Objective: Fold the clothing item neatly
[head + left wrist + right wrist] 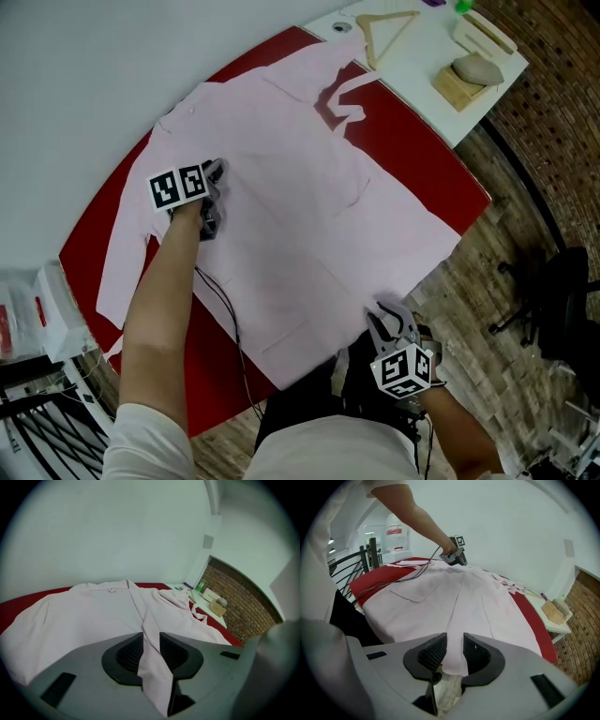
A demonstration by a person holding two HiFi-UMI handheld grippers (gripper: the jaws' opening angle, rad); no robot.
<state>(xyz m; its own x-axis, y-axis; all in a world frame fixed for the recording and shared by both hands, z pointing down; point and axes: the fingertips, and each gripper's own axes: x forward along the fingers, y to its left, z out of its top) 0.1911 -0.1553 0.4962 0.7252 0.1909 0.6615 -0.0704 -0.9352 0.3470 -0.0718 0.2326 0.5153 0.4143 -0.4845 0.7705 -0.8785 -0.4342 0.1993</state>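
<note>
Left tongs (pixel 214 199) sit over the far left of the table (pixel 441 173) and right tongs (pixel 389 314) at its near edge. Each pair stands partly apart with a strip of shirt (pixel 309 225) running loosely between the pads, not pinched. My reading is that they mark the two ends of one lengthwise fold line and that the cloth is left to lie there. The shirt is pale pink and long-sleeved; it lies nearly flat across the table, collar at the far side, hem at the near edge, cuff crumpled at the far right.
</note>
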